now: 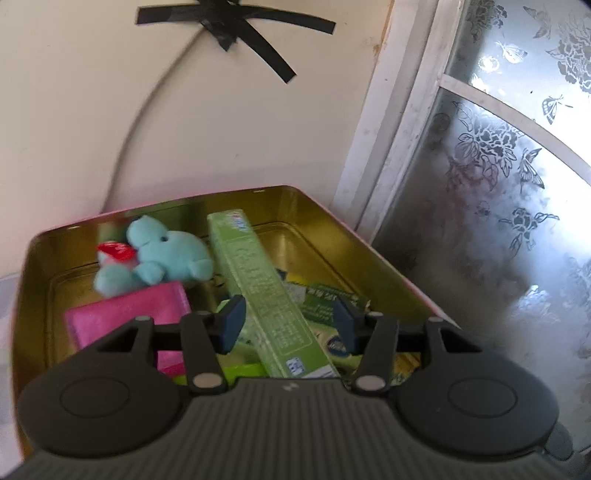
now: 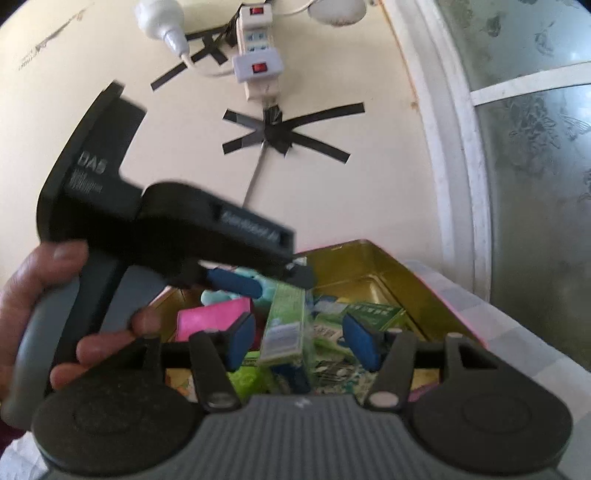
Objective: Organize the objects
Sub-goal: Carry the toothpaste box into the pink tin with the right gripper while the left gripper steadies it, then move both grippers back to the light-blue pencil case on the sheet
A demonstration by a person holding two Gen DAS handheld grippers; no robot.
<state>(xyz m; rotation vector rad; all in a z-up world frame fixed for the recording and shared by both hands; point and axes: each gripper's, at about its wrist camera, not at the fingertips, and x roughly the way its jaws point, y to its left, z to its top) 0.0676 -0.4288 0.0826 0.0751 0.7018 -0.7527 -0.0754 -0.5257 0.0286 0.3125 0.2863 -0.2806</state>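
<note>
Nearest in both views are my own black housings, which cut off the front edge of everything below. My left gripper (image 1: 286, 325) hangs over the tin (image 1: 332, 221) with its jaws parted; the long green box (image 1: 266, 291) runs up between the blue pads, but I see daylight on either side of it, so the jaws are released, not clenched on it. My right gripper (image 2: 299, 341) is likewise released — its pads stand clear of the green box (image 2: 286, 325) end that rises between them.

The tin is gold inside with a pink outer edge, and it sits on a pale checked cloth (image 2: 517, 332) over what I take for the counter; the cloth shows only at the right. Inside, the green box lies slanted across the heap. Left of it is a pink packet (image 1: 129, 314), partly under my left housing, and behind that a turquoise plush toy (image 1: 162, 258) with a red tag, blurred. Right of the box are green cartons (image 1: 325, 302) with print too small to read, and more packets below that I cannot tell apart.

In the right view my left hand (image 2: 48, 317) and its gripper body cross the frame — they hide most of the plush toy and the tin's left wall.

Beyond stands a cream wall with a cable (image 1: 147, 122) fixed by black tape (image 1: 240, 29), a power strip (image 2: 258, 66) higher up, and a frosted window (image 1: 498, 184) patterned with flowers to the right.
</note>
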